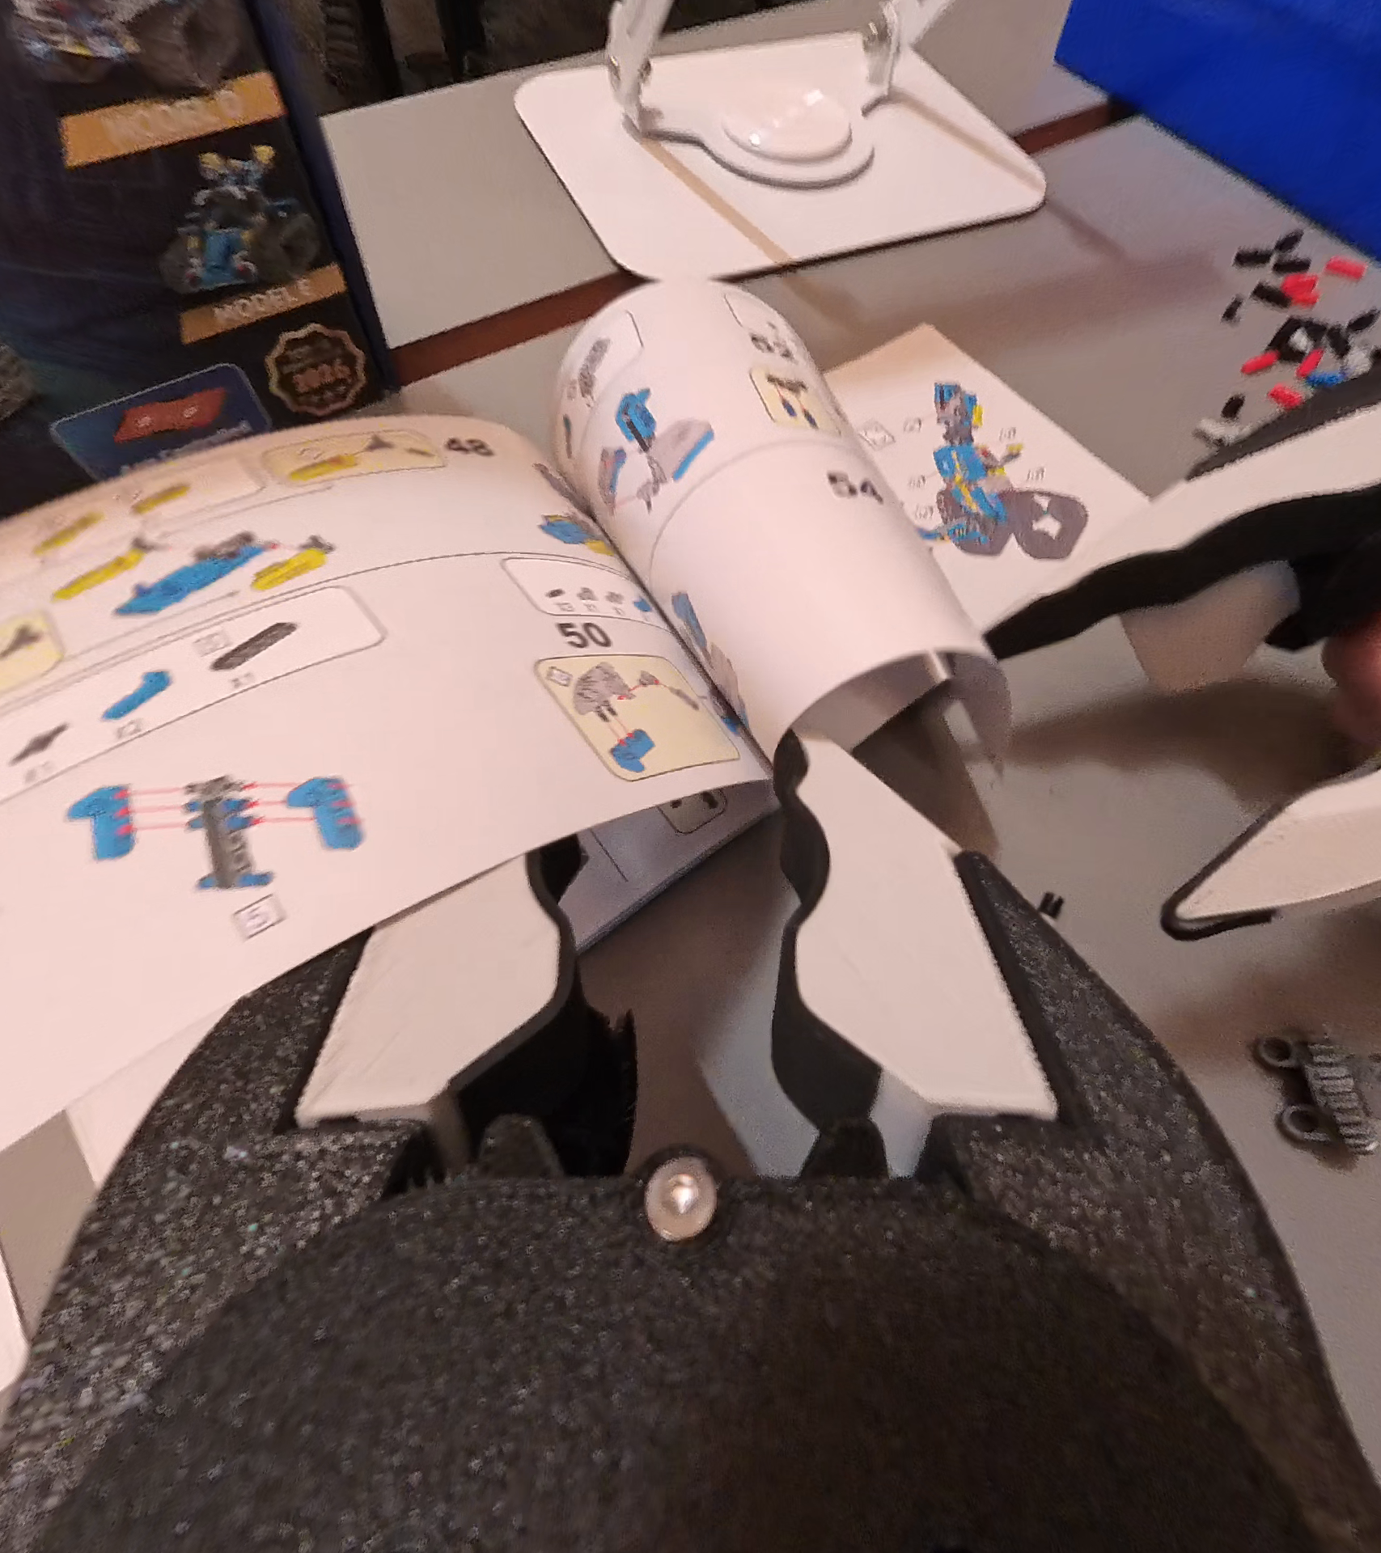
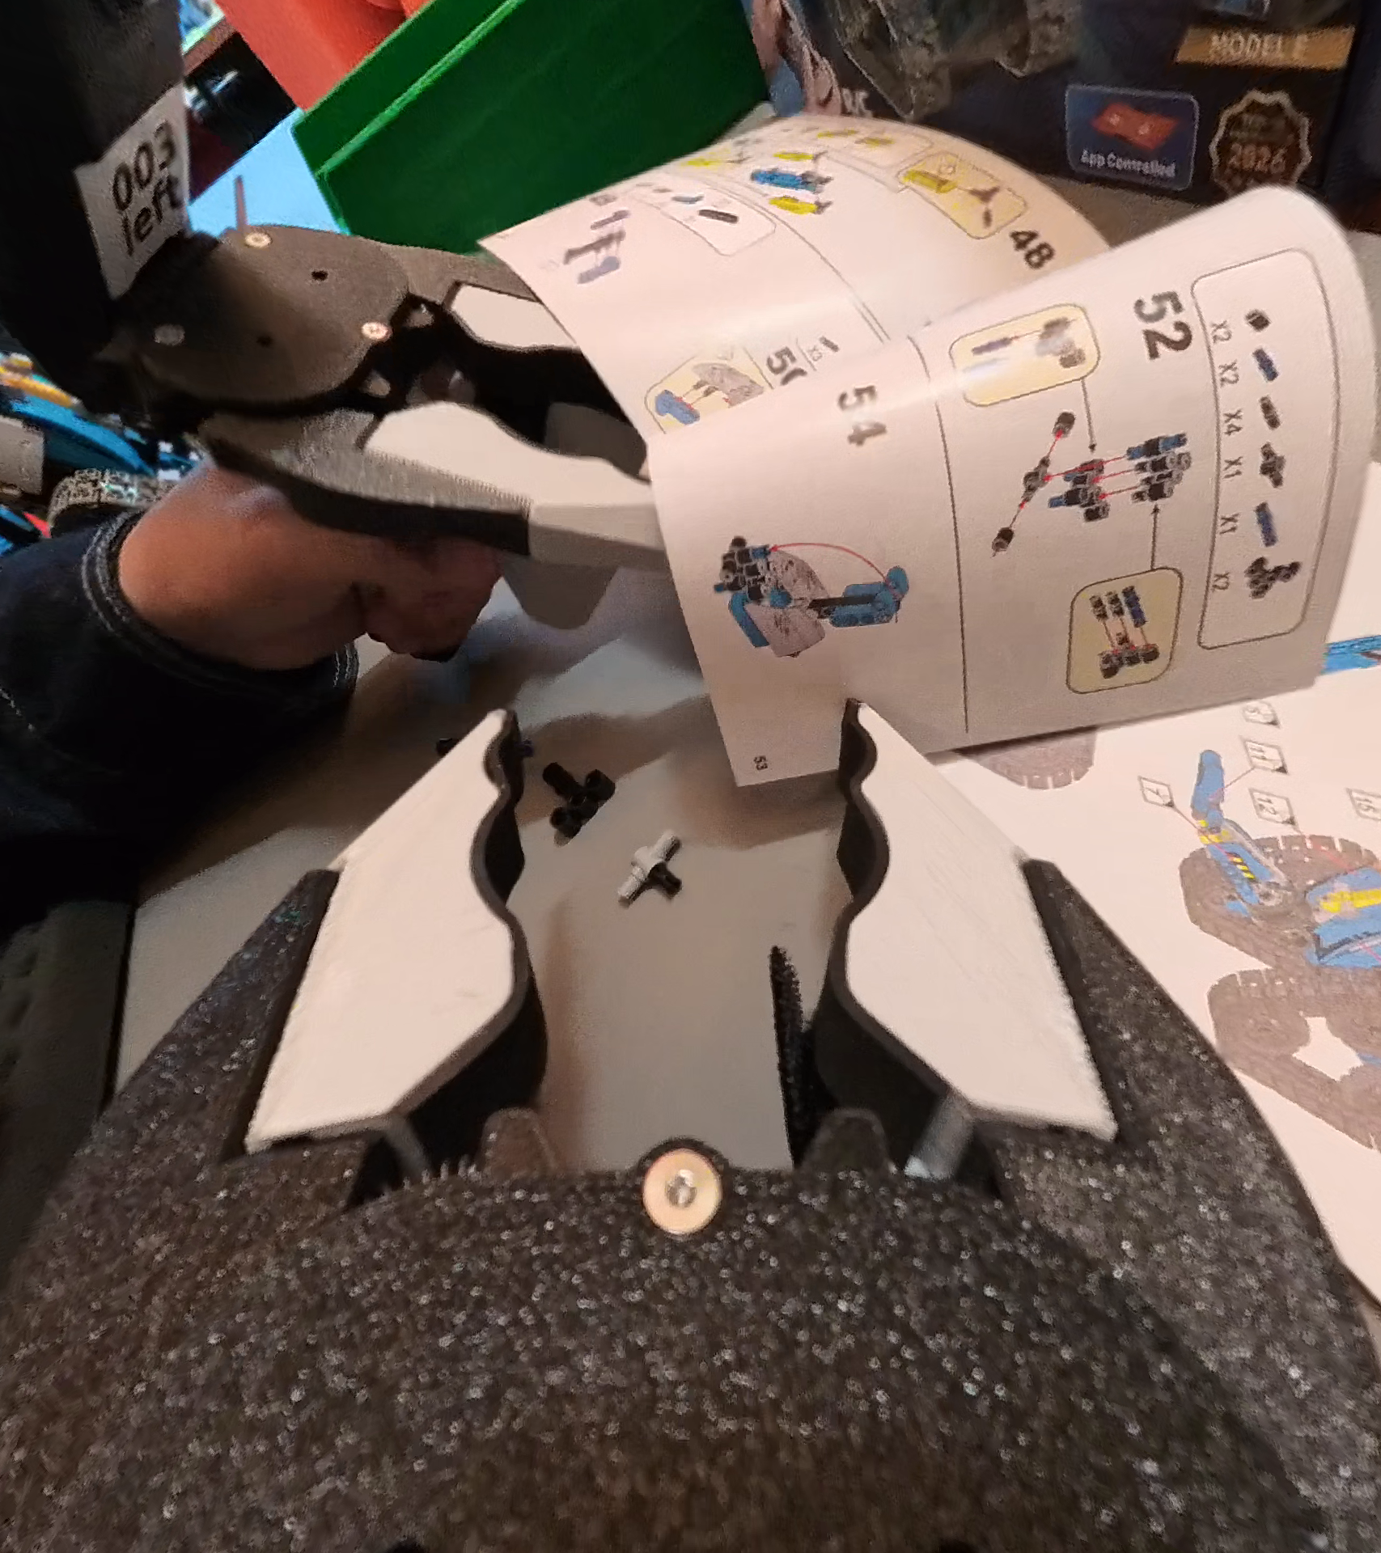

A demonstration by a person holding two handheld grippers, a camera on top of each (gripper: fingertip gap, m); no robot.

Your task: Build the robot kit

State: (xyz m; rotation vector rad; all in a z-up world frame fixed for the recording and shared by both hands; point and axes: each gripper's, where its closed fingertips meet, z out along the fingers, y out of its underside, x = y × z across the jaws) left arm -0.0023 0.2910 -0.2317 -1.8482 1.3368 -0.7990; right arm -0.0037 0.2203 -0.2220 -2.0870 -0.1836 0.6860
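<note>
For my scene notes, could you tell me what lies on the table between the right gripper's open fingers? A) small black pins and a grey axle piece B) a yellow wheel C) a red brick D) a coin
A: in the right wrist view, small black pins and a grey axle piece lie on the table between the right gripper's spread fingers.

Instruction booklet [image 1: 350,672] [image 2: 796,252]: white stapled pages printed with blue, yellow and grey building-brick diagrams. Open on the grey bench [image 1: 1174,966], left-hand pages arched upward over the left tongs [image 1: 670,840], whose fingers stand apart beneath the paper. One leaf [image 1: 762,521] [image 2: 1031,504] curls up in a roll at the spine, its lower corner just touching the right tongs' [image 2: 678,756] right finger; those fingers are also spread. Last page [image 1: 989,471] [image 2: 1300,966] lies flat at 3 o'clock, showing a tracked vehicle.
</note>
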